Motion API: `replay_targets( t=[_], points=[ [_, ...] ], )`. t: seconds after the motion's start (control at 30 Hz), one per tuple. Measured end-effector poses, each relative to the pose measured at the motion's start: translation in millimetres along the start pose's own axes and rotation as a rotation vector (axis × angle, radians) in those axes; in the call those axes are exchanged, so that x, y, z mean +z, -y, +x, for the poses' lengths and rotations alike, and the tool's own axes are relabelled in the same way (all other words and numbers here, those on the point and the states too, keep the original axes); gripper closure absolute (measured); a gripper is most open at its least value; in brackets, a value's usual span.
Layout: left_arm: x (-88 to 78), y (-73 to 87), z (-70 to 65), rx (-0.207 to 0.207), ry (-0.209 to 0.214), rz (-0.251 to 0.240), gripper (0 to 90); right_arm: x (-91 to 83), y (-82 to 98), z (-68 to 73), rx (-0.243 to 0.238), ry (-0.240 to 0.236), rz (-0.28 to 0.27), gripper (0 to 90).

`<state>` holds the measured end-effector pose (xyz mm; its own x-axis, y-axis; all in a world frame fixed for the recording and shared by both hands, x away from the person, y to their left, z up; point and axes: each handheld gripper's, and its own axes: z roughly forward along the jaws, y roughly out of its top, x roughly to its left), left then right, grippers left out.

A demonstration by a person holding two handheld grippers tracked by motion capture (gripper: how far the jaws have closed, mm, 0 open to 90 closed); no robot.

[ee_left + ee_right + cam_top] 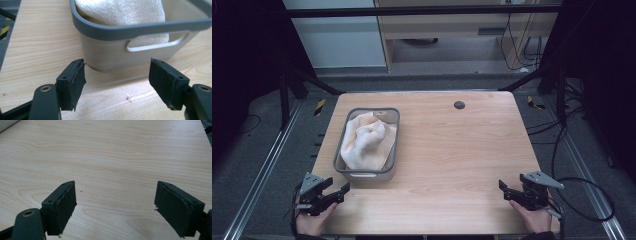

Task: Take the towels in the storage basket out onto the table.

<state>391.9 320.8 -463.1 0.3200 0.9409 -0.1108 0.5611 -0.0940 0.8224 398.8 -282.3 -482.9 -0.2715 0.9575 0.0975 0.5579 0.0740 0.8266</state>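
A grey basket [392,142] with a darker rim stands on the left half of the wooden table [462,150]. A crumpled cream towel [364,140] lies inside it. In the left gripper view the basket's handle wall [110,53] is close ahead, with the towel [122,11] bulging above its rim. My left gripper [343,192] rests at the table's near left corner, just in front of the basket, jaws open and empty [117,75]. At the near right corner my right gripper [504,187] is open too, with bare wood between its jaws [115,197].
A small dark round hole [459,105] sits near the table's far edge. Cables [584,200] trail on the floor to the right. Metal rails run along both sides of the table, and a frame crosses behind it.
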Motion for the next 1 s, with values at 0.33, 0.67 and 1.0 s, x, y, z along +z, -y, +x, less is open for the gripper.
replay_targets(
  t=[0.33, 0.67, 1.0],
  points=[
    [-6.3, -5.3, 0.3, -0.018, 0.023, -0.034, 28.1, 1.0, 0.4, 0.7, -0.007, -0.009, 0.006, 16.1],
    [-15.2, -14.2, -0.2, -0.017, 0.034, -0.091, 28.5, 1.1, 0.6, 0.9, -0.015, -0.010, 0.002, 15.7],
    [-23.7, -25.5, -4.0, -0.020, 0.051, -0.116, 30.3, 1.4, 1.0, 0.8, -0.023, -0.010, 0.002, 15.7]
  ],
)
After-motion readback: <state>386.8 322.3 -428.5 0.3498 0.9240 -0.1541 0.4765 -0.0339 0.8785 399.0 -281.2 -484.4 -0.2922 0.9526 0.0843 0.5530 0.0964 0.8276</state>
